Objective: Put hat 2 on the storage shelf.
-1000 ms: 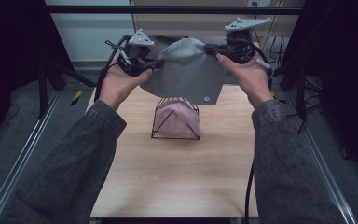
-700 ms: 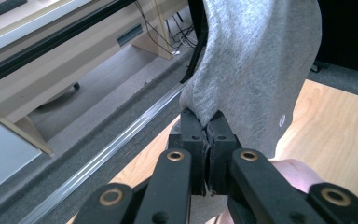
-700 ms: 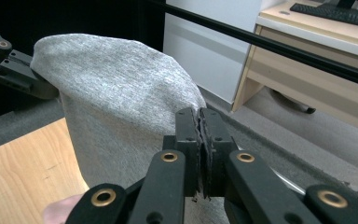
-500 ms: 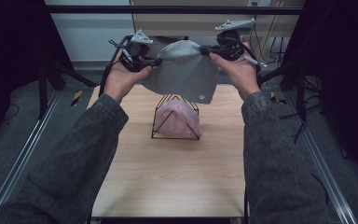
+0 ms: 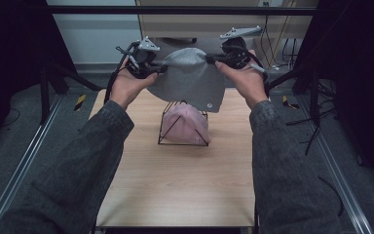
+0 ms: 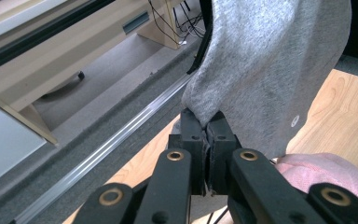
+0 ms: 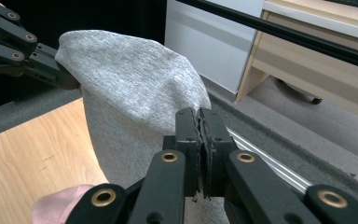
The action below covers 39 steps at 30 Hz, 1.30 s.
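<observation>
A grey cloth [image 5: 190, 80] hangs stretched between my two grippers above the far part of the wooden table [image 5: 185, 180]. My left gripper [image 5: 161, 69] is shut on the cloth's left top edge, and its jaws pinch the grey cloth [image 6: 265, 70] in the left gripper view. My right gripper [image 5: 210, 59] is shut on the right top edge of the grey cloth [image 7: 135, 88]. Below the cloth stands a black wire rack [image 5: 161, 131] with a pink cloth [image 5: 187, 124] draped over it. A small white button [image 5: 209, 105] shows near the grey cloth's lower right corner.
A pale cabinet [image 5: 199, 19] stands beyond the table's far edge. Metal rails [image 5: 24, 161] run along both sides of the table. Cables [image 5: 285, 48] hang at the back right. Dark frame posts [image 5: 44, 92] stand at the left and right.
Both grippers have carried the grey cloth a little farther from the person and drawn closer together. The rack and pink cloth have not moved.
</observation>
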### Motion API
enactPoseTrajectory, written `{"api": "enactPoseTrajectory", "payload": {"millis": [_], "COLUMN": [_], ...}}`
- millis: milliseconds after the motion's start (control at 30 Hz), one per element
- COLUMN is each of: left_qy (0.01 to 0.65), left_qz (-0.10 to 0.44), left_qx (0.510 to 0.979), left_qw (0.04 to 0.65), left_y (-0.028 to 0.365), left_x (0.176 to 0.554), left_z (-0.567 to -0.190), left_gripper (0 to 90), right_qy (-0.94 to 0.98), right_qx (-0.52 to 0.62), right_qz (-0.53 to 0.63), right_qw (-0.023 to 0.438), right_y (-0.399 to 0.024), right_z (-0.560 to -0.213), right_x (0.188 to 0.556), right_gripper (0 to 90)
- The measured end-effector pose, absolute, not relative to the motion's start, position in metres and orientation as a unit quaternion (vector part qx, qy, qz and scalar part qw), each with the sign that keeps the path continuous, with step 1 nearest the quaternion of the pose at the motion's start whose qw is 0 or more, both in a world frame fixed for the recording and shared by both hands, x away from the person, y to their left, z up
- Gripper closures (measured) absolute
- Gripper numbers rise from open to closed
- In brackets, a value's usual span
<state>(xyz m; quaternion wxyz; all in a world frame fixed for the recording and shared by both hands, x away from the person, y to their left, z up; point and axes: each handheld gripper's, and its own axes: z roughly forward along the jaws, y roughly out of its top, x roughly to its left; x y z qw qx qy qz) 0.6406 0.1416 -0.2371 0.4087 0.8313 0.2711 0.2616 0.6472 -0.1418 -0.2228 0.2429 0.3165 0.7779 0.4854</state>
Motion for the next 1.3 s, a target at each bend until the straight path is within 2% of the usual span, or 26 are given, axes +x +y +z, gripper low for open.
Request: {"api": "enactPoseTrajectory", "payload": {"millis": [400, 1300], "left_qy": [0.274, 0.277], "left_qz": [0.253, 0.256], "left_qx": [0.838, 0.835], "left_qw": [0.398, 0.4], "left_y": [0.143, 0.144], "left_x": [0.639, 0.629], "left_z": [-0.256, -0.271], "left_gripper": [87.7, 87.5], "right_qy": [0.785, 0.786], "right_qx": [0.32, 0.32], "right_qz": [0.476, 0.469], "right_qw": [0.233, 0.245], "right_y": [-0.137, -0.133], "right_z": [-0.243, -0.256], "right_x": [0.644, 0.636], "right_gripper": [87.6, 87.6]}}
